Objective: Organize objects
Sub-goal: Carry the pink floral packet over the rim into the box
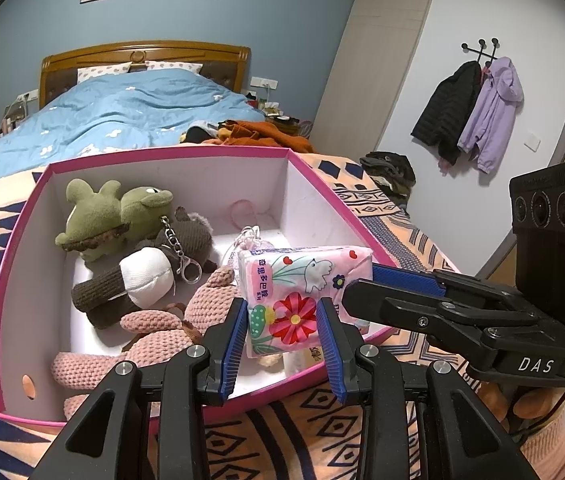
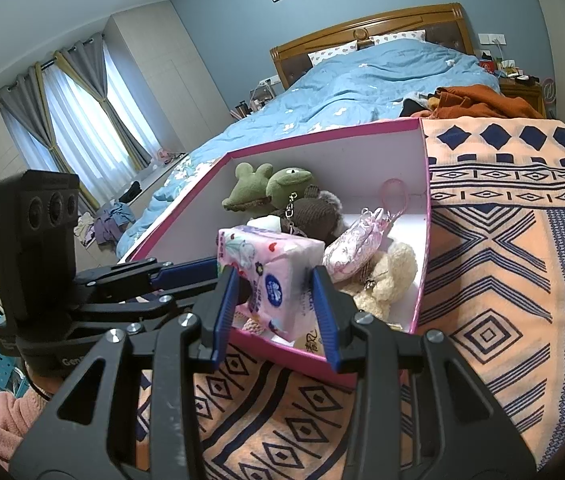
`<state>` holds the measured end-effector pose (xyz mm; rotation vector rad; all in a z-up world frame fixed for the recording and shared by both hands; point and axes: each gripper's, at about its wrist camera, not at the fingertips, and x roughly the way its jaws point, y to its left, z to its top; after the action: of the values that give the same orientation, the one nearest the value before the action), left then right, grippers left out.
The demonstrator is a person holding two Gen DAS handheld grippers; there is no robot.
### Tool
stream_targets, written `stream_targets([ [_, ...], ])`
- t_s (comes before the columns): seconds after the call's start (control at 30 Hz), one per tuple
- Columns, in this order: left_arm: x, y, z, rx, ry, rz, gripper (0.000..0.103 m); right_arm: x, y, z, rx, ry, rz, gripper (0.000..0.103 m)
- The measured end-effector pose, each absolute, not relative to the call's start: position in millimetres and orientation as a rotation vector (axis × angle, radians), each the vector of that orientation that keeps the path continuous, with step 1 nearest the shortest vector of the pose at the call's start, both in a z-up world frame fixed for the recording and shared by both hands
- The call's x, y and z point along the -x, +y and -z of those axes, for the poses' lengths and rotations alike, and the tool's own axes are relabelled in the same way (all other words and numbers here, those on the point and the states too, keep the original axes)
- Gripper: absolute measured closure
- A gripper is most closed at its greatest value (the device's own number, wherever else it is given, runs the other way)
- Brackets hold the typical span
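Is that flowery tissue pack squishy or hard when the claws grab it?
Probably squishy: the tissue pack has soft, creased plastic wrap and rounded corners. Likely light, since it hangs above the pink box held only between the left claw and right claw. The glossy wrap might slip.

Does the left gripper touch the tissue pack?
Touching. In the left wrist view, both blue pads of the left gripper press against the tissue pack, no gap.

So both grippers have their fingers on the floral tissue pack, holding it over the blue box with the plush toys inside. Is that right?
Not quite: the box is pink, not blue, as the left wrist view shows on its rim and outer wall. The rest holds: the left gripper and right gripper both have their fingers on the floral tissue pack, above the plush toys.
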<state>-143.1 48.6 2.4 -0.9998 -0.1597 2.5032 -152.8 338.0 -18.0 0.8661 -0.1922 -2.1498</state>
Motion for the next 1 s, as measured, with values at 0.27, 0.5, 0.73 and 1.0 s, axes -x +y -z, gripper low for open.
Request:
stream_targets([
  [0.27, 144.3, 48.2, 0.4, 1.010, -0.158, -2.505, 0.068, 155.7, 336.5, 20.6, -0.874, -0.192, 2.149, 0.062],
  [0.5, 146.1, 48.1, 3.2, 1.024, -0.159, -2.501, 0.068, 157.5, 336.7, 22.9, -0.881, -0.195, 2.148, 0.062],
  [0.73, 147.4, 48.3, 3.6, 1.032, -0.159, -2.500, 0.068, 158.9, 336.2, 24.6, -0.887, -0.197, 2.147, 0.062],
  [1.0, 148.5, 48.2, 4.1, 1.038, -0.161, -2.498, 0.068, 159.1, 335.7, 26.3, -0.894, -0.200, 2.148, 0.062],
])
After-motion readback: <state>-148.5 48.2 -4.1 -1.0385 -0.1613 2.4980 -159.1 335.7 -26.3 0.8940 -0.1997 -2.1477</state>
